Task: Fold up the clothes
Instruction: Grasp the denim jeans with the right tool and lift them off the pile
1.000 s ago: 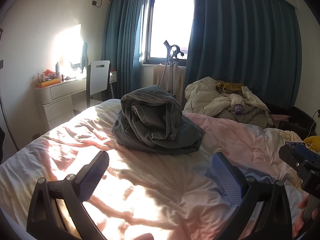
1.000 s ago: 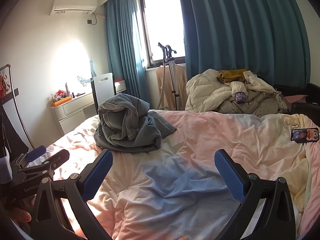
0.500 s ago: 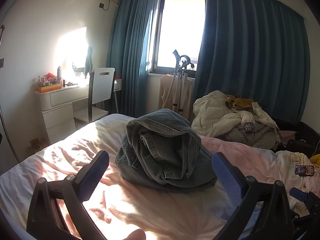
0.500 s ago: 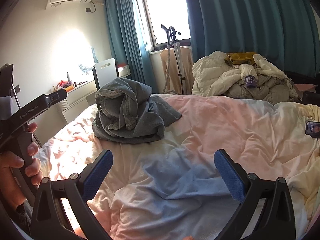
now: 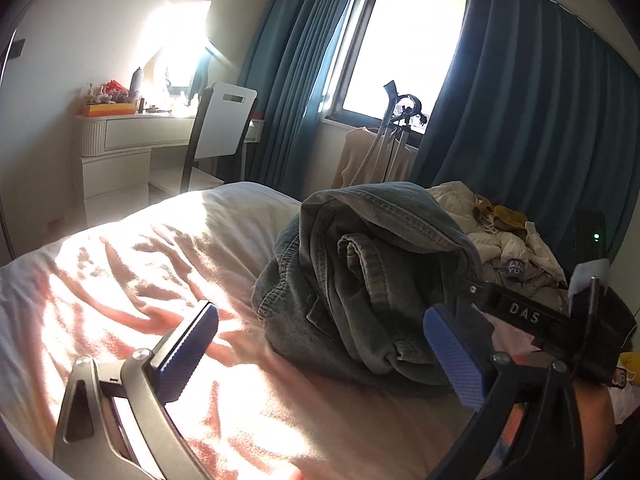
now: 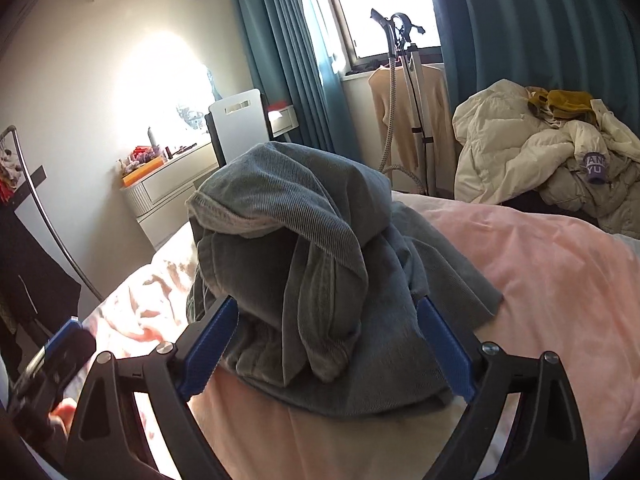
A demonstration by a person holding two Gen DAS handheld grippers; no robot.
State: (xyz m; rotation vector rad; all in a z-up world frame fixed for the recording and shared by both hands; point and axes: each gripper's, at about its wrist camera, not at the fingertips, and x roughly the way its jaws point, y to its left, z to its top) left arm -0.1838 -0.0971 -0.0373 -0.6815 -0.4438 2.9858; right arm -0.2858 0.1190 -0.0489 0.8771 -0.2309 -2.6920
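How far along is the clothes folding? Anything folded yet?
Nothing looks folded. The grey jeans sit in a crumpled heap on the bed. In hand: the right gripper is open around the heap's near edge, the left gripper open beside it. Left: the jeans, perhaps also the clothes pile behind.

Left wrist view: sits low over the bed (image 5: 168, 264), looks forward between the left gripper (image 5: 320, 354) fingers toward the window (image 5: 404, 52); tilted; the grey jeans heap (image 5: 360, 280) lies near, right of centre.
Right wrist view: looks the same general way between the right gripper (image 6: 326, 346) fingers; very near, the jeans heap (image 6: 304, 264) fills the middle.
Shared: jeans heap, bed (image 6: 540, 264), white chair (image 5: 224, 124) (image 6: 240, 124), garment steamer (image 5: 396, 120) (image 6: 404, 92), teal curtains (image 5: 532, 128) (image 6: 272, 48), clothes pile (image 5: 504, 240) (image 6: 548, 160).
Cross-view: the right gripper (image 5: 532, 320) body appears at the left view's right edge.
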